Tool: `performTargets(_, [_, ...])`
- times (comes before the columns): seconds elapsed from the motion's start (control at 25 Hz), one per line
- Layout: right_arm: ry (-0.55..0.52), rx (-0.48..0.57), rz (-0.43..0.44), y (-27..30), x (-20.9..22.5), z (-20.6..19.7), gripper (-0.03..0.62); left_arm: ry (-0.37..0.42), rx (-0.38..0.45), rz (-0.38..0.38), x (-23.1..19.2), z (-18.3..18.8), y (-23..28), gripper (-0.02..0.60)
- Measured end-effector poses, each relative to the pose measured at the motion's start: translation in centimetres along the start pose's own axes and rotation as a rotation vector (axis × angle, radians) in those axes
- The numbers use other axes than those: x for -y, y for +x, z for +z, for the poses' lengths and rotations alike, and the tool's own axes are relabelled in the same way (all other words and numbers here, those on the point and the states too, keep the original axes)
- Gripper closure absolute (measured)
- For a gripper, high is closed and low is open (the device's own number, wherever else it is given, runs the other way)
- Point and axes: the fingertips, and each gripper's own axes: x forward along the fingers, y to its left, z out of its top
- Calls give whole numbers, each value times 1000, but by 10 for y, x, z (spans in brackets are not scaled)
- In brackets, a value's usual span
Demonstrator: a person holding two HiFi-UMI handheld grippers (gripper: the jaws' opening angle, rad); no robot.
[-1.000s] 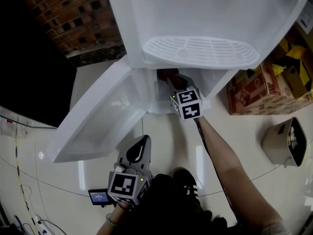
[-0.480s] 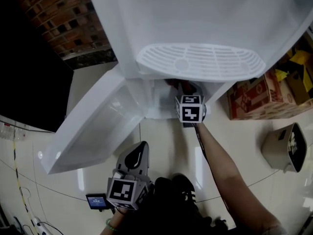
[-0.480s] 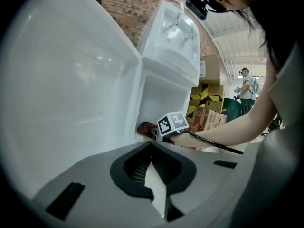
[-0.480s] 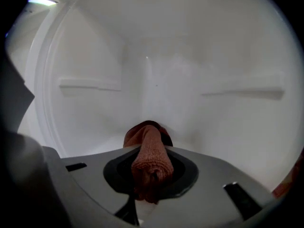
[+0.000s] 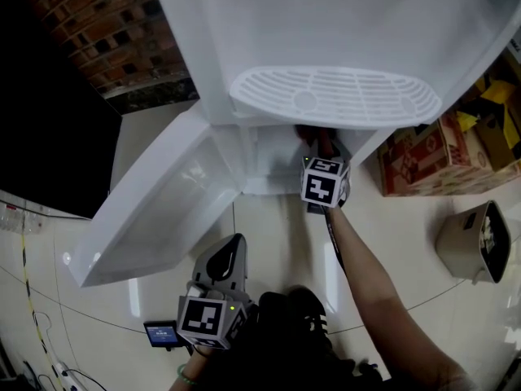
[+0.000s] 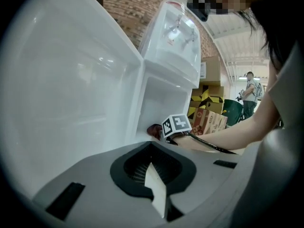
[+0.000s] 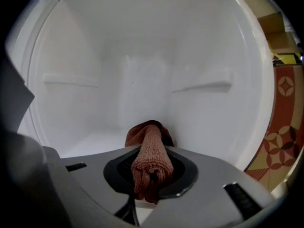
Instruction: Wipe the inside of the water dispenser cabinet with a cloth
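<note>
The white water dispenser (image 5: 326, 23) stands with its lower cabinet door (image 5: 163, 210) swung open to the left. My right gripper (image 5: 319, 143) reaches into the cabinet under the drip tray (image 5: 338, 96); its marker cube (image 5: 325, 182) sits at the opening. It is shut on a rolled reddish-brown cloth (image 7: 148, 134), whose far end lies on the cabinet floor (image 7: 90, 139) near the back wall (image 7: 142, 80). The left gripper view also shows the cloth (image 6: 153, 130) at the cabinet mouth. My left gripper (image 5: 237, 241) hangs low over the floor outside the cabinet, shut and empty.
Cardboard boxes (image 5: 423, 153) stand right of the dispenser and a beige bin (image 5: 476, 243) sits further right. A small device with a screen (image 5: 163, 330) lies on the tiled floor. A brick wall (image 5: 106, 23) and a dark panel (image 5: 41, 120) are at left. A person (image 6: 250, 87) stands far off.
My right gripper has moved the cloth a little to the right inside the cabinet. The left gripper has hardly moved.
</note>
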Motion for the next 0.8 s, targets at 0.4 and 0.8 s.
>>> performTargets(0.4, [-128, 141, 475, -77, -140, 9, 519, -15, 0, 2, 1, -3, -2, 588])
performTargets(0.8, [-86, 28, 277, -45, -65, -30, 519, -24, -8, 18, -4, -8, -5, 588])
